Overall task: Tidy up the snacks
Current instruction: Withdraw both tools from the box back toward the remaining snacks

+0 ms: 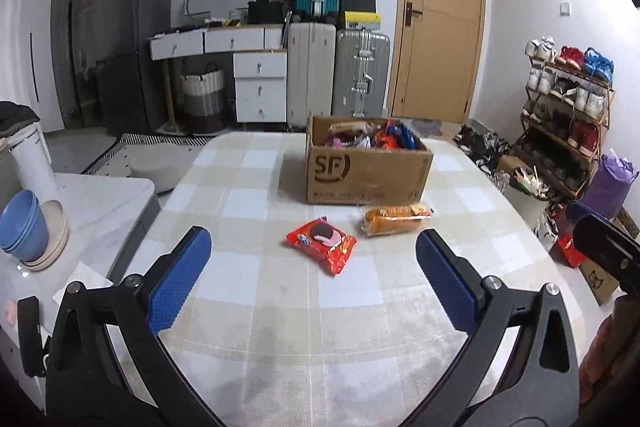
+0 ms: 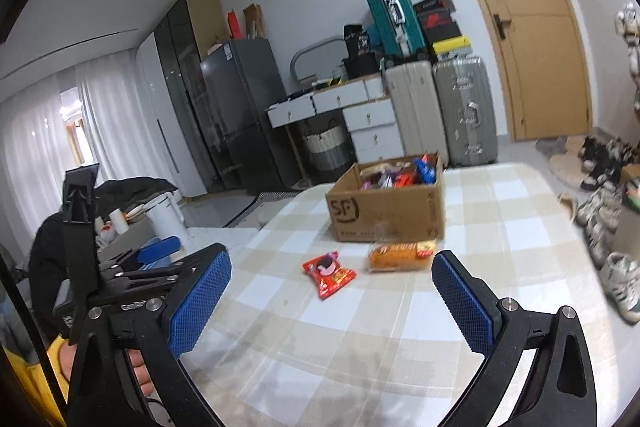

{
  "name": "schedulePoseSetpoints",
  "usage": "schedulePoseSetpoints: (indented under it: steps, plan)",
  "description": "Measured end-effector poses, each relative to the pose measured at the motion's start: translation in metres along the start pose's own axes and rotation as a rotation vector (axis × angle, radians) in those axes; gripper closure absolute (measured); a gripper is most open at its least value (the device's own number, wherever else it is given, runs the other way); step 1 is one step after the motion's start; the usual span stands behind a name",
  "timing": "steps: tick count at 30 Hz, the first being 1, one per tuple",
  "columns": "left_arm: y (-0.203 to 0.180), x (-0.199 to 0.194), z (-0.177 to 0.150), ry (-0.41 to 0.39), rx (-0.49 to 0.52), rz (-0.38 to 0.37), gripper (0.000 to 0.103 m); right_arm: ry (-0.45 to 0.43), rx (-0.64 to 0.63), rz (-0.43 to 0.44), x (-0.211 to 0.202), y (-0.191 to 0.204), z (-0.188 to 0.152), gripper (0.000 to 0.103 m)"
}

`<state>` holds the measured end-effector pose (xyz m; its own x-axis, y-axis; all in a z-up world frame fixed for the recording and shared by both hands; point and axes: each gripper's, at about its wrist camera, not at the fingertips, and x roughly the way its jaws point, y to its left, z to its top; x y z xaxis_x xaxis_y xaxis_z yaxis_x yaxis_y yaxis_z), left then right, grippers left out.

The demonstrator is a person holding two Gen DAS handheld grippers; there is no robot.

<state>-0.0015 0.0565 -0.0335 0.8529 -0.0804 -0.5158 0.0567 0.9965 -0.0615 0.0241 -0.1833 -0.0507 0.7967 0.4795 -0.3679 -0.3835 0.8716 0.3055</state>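
Count: 2 loose snacks on the table, 1 cardboard box (image 1: pixel 368 167) part-filled with mixed packets (too jumbled to count).

Left gripper (image 1: pixel 314 259): fingers spread wide, nothing between them, hovering above the table. Red snack packet (image 1: pixel 321 244) lies flat ahead of the tips, roughly centred in the gap. Orange bread pack (image 1: pixel 394 219) sits just beyond it, nearer the right finger (image 1: pixel 444 283), close in front of the box wall with the SF logo.

Right gripper (image 2: pixel 332 295): also spread wide, empty. In this view the red packet is ahead and between the pads, closer to the left finger (image 2: pixel 200 303); the bread pack is ahead near the right fingertip; box beyond both. Right wrist view is slightly motion-blurred. The left gripper shows at its left edge, held in a hand with a yellow sleeve.

Surface: table (image 1: pixel 320 327) with beige/white check cloth. To the left of the left fingers, a white side counter with 1 stack of blue bowls (image 1: pixel 22 223) and beige plates.

Room: 3 suitcases (1 teal on top, 2 pale standing), white drawer unit, dark fridge, wooden door (image 1: pixel 440 15), shoe rack to the right, shoes on the floor.
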Motion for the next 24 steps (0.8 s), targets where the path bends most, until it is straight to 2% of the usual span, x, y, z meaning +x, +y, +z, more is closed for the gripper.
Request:
schedulePoseSetpoints:
  steps: [8,13,15,20,24]
  plan:
    - [-0.002,0.056,-0.007,0.094,0.005,0.001,0.001,0.059,0.027,-0.01,0.035,-0.023,-0.004,0.001]
    - [0.004,0.094,-0.004,0.169,-0.025,-0.015,0.001,0.103,0.013,-0.02,0.061,-0.034,0.004,0.001]
    - [0.007,0.107,0.002,0.189,-0.041,-0.031,0.001,0.101,-0.01,-0.036,0.069,-0.038,0.02,0.001]
    - [0.009,0.127,0.029,0.18,-0.058,-0.023,0.001,0.078,-0.086,-0.042,0.087,-0.041,0.071,0.001]
    - [0.009,0.151,0.049,0.193,-0.061,-0.019,0.001,0.157,-0.076,-0.071,0.123,-0.05,0.096,0.001]
